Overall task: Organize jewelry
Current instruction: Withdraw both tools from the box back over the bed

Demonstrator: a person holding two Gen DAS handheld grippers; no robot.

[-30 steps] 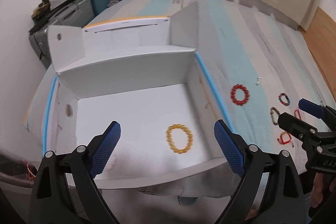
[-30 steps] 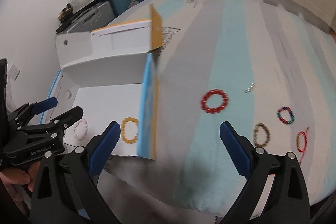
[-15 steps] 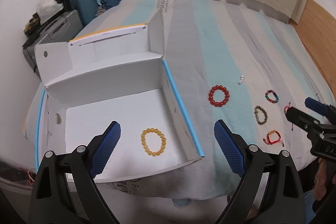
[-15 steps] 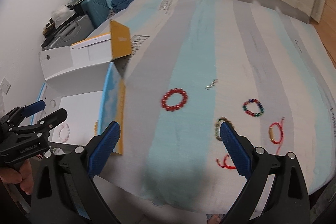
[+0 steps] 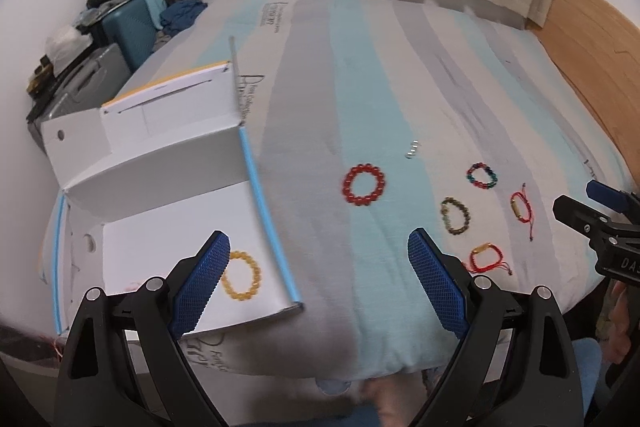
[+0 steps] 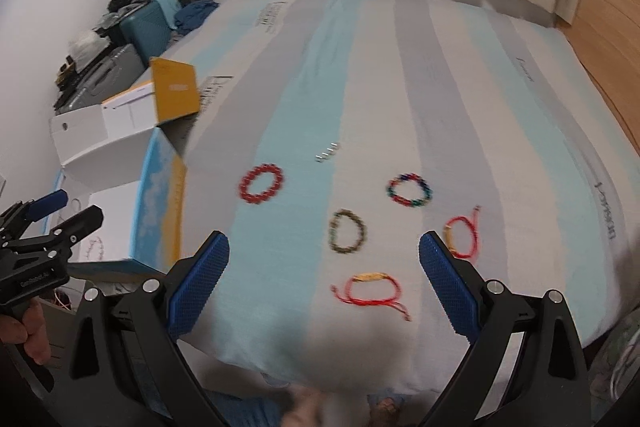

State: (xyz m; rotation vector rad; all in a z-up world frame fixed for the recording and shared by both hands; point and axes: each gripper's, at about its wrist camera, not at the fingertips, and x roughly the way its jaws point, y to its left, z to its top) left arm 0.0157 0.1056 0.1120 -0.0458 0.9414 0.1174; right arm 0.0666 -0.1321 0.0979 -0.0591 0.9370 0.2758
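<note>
Early on: yellow bracelet lies in the white box, lower left of frame. Red bead bracelet + approx. four more lie loose on the bed, mid-frame. Left tool and right tool both spread wide, empty.

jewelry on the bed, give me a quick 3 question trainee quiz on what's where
1. True or false: the yellow bead bracelet lies inside the white box.
2. Which piece on the bedspread lies nearest the box? A. red bead bracelet B. multicolour bead bracelet C. red cord bracelet
3. Fill in: the left gripper and right gripper are both ____ and hold nothing.

Key: 1 true; 2 A; 3 open
</note>
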